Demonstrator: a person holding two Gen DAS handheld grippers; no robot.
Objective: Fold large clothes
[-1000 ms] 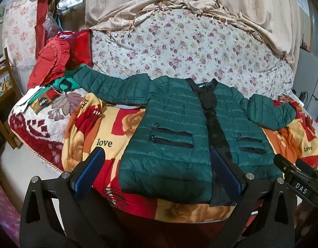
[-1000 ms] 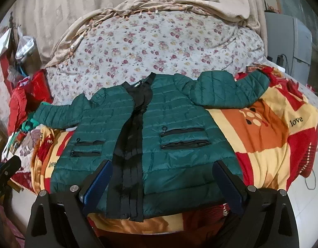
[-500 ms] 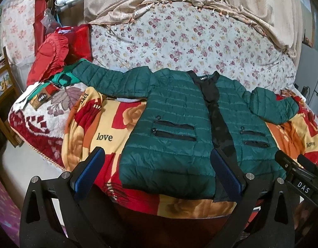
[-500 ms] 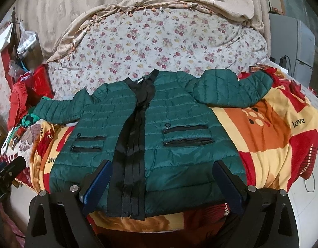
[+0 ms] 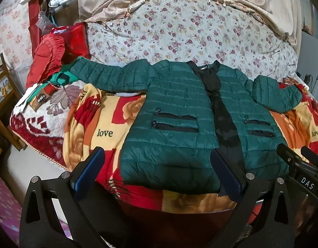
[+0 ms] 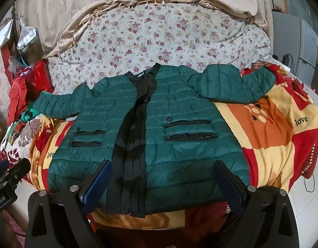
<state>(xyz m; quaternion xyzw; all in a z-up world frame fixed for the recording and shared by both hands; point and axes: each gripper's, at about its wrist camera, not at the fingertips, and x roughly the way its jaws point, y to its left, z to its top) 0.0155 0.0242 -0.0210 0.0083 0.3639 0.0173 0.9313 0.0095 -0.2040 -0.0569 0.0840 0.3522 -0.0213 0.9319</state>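
Currently both units are idling over the near edge of the bed [image 5: 179, 31], nothing gripped.

Risks, L to R:
- L sleeve [image 5: 109, 78] is lying w/ its cuff against the red clothes pile [image 5: 47, 60]; a fold inward could drag that clutter along.
- Left hand-held gripper [image 5: 157, 175] is hovering w/ jaws wide apart, empty, above the hem; puffy slick shell is prob. slipping out of a shallow pinch.
- Black front placket [image 6: 136, 144] is lying loose, strips splayed; may be bunching if lifted unevenly.
- Right hand-held gripper [image 6: 162, 184] is also gaping, empty.
- R sleeve [image 6: 235, 84] is already bending, could flop back.

Item: green quilted jacket [image 5: 175, 128], lying front-up, flat on the patterned blanket [image 5: 105, 124], sleeves out, unfolded, four zip pockets showing.
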